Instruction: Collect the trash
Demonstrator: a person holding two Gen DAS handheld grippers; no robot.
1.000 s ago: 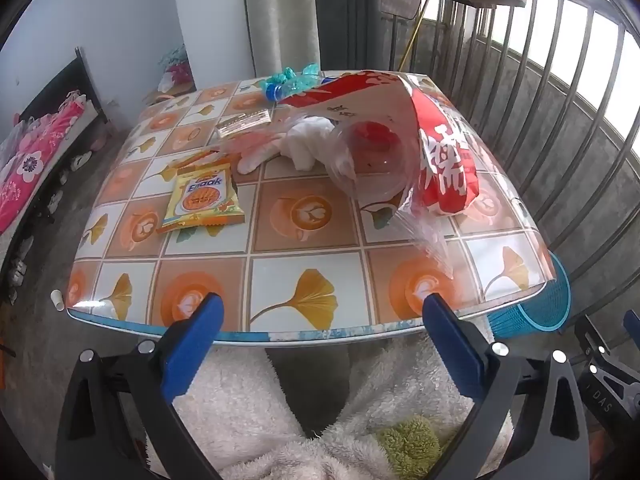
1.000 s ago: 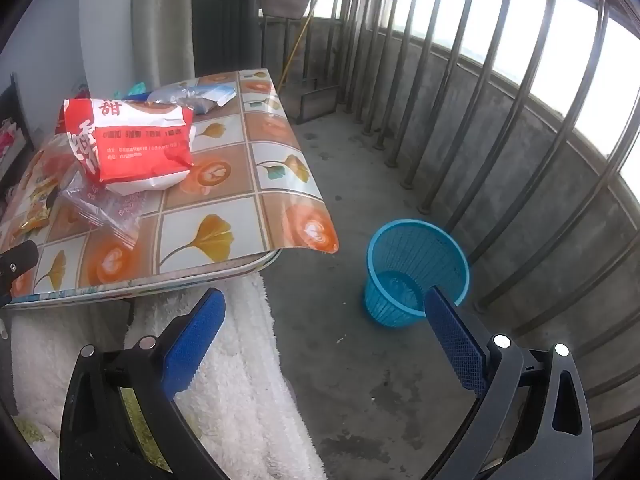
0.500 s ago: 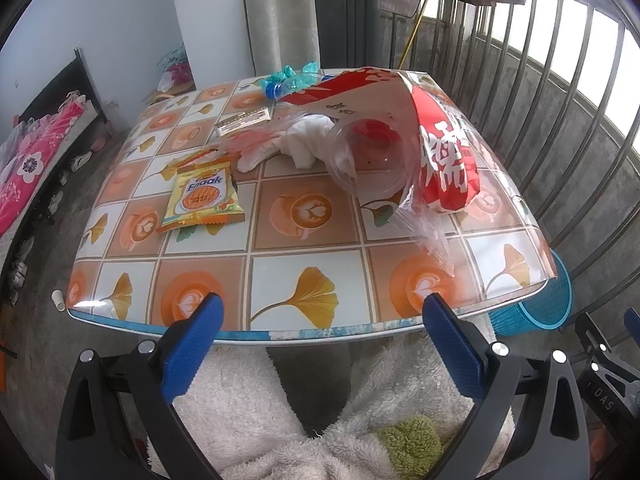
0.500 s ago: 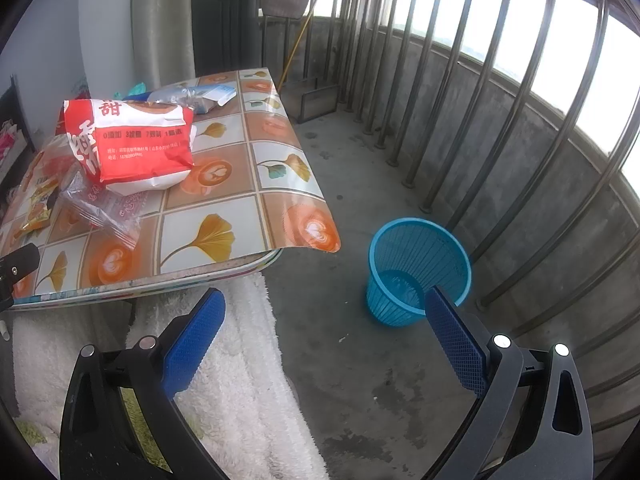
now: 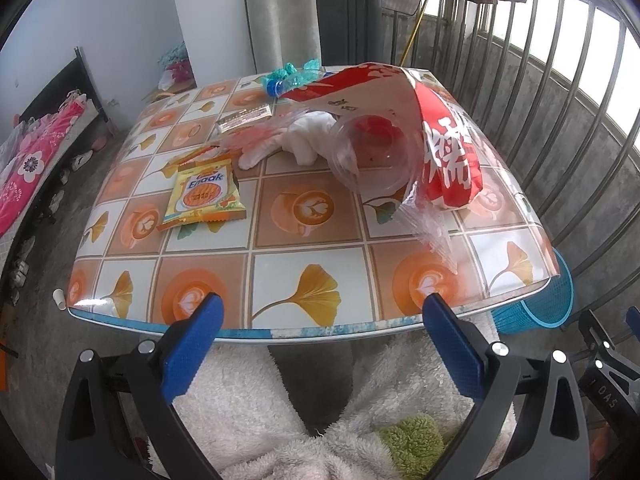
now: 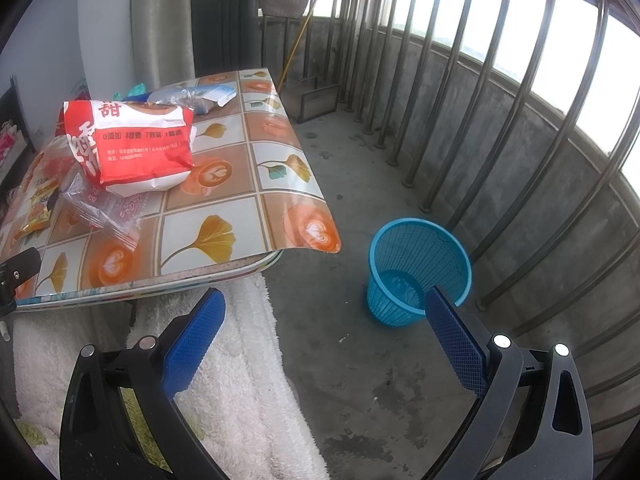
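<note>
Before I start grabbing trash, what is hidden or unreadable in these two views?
- Blue basket, left wrist view: mostly hidden behind the table edge; its inside is unseen.
- Crushed bottle, right wrist view: largely hidden behind the red bag.
- Yellow snack packet, right wrist view: squeezed at the edge, label unreadable.

From my left camera, the table (image 5: 280,280) hides most of the blue basket (image 5: 540,312). The red bag (image 5: 448,152) covers part of the clear cup (image 5: 372,160). My right camera's edge cuts off the yellow snack packet (image 6: 36,208).
</note>
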